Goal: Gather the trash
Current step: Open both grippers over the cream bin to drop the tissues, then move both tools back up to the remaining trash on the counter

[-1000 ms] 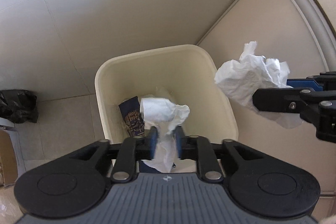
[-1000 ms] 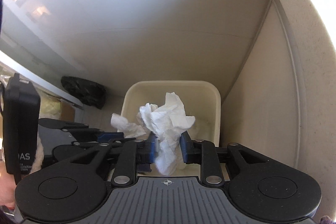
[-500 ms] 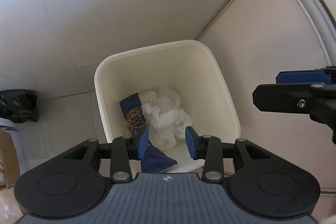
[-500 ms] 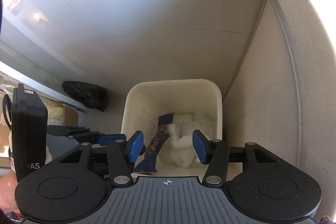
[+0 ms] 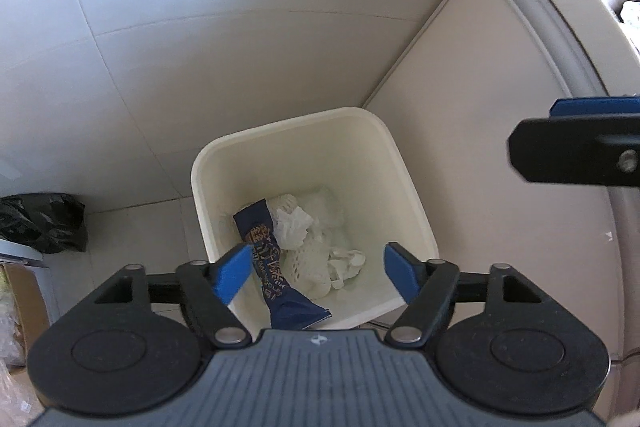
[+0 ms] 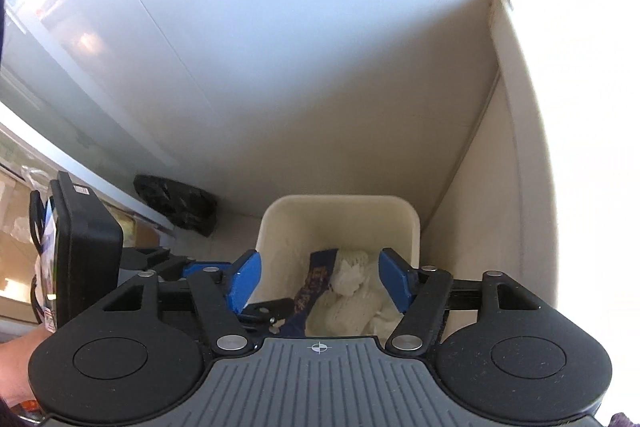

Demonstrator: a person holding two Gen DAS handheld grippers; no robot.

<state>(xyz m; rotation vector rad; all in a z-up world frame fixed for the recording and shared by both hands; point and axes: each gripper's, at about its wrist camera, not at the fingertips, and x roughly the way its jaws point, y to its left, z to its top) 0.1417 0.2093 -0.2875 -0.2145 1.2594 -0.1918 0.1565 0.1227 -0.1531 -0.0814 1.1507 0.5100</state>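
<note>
A cream square bin stands on the floor in a corner. Inside it lie crumpled white tissues, a white foam net and a dark blue snack wrapper. My left gripper hangs above the bin, its jaws opening, with nothing between them. My right gripper is also above the bin, jaws opening and empty; one of its fingers shows at the right edge of the left wrist view. The left gripper shows low at the left of the right wrist view.
A black plastic bag lies on the floor left of the bin. A beige cabinet panel rises right beside the bin. A cardboard box sits at the far left. A hand holds the left gripper.
Both grippers were shut on crumpled tissues a second ago. They opened, the tissues fell into the bin, and both grippers rose while their jaws spread wider.
</note>
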